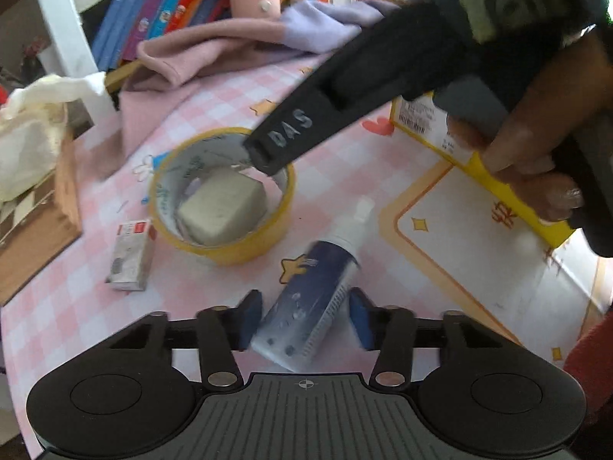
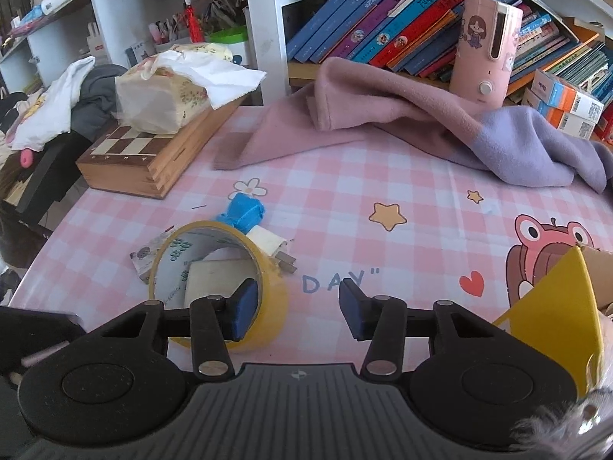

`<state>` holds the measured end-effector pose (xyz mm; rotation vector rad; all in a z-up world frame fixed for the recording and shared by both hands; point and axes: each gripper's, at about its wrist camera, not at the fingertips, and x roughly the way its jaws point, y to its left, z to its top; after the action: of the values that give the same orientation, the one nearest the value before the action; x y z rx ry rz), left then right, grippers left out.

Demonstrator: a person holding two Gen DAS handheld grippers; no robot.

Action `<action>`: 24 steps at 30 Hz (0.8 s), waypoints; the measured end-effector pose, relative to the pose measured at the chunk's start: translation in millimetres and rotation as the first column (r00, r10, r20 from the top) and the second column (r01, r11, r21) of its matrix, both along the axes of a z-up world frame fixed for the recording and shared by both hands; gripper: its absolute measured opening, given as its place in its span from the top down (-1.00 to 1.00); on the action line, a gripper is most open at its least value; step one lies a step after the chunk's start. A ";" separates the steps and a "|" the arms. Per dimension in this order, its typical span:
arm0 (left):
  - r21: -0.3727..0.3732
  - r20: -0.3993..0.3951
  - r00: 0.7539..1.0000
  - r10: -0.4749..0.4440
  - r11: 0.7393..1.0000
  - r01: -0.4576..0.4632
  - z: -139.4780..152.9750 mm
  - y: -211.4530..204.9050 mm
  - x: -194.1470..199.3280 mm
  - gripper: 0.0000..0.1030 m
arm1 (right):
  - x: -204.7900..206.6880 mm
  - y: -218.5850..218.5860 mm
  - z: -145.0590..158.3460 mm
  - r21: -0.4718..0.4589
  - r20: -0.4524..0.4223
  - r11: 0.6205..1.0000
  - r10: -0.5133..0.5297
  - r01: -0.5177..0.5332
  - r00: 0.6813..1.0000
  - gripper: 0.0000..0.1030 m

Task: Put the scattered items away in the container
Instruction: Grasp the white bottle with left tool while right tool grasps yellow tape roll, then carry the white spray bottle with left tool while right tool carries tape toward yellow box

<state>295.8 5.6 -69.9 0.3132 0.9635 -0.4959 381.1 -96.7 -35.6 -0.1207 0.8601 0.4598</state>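
The left gripper (image 1: 304, 316) points steeply down at the pink checked tablecloth (image 1: 214, 96), its blue pads either side of a blue-and-white tube (image 1: 306, 299) with a white cap. The left pad sits against the tube's side; the right pad shows a thin gap, so whether the grip is firm I cannot tell. The tube lies tilted, cap pointing ahead and to the right of the jaws.

Ahead and left of this gripper lies a yellow tape roll (image 1: 226, 199) with a white charger block (image 1: 220, 207) inside its ring, and a small white box (image 1: 130, 255) just left of it.

The right gripper (image 2: 297, 310) reaches in from the upper right of the left view — a hand (image 1: 536, 145) wrapped round its handle. Its jaws stand partly open: the left finger sits inside the tape roll's (image 2: 218, 283) ring, the right finger outside, the roll's wall between them, not pinched. The yellow cardboard box (image 2: 551, 314) stands open just right of this gripper.
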 end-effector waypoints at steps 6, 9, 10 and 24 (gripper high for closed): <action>-0.030 -0.003 1.000 -0.004 1.000 0.004 -1.7 -4.8 1.0 0.35 | 4.2 6.7 -6.1 -0.012 -0.007 1.000 0.013 -0.013 1.000 0.35; -0.045 0.002 0.999 0.036 0.998 -0.036 -1.6 -5.2 -3.1 0.38 | 8.9 7.4 -11.6 -0.002 -0.023 1.000 -0.008 0.008 1.000 0.53; -0.055 0.001 0.999 0.053 0.997 -0.053 -1.0 -4.8 -3.9 0.39 | 10.3 7.2 -13.4 0.006 -0.034 1.000 -0.009 0.010 0.999 0.68; -0.237 -0.089 0.929 0.360 0.898 -0.370 8.5 40.0 -42.4 0.41 | -17.6 -20.7 22.9 0.108 0.001 0.994 -0.017 0.017 1.000 0.87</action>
<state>253.4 45.6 -61.4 -0.1094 0.9625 -0.2739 363.5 -117.4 -12.7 -0.0141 0.8320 0.4893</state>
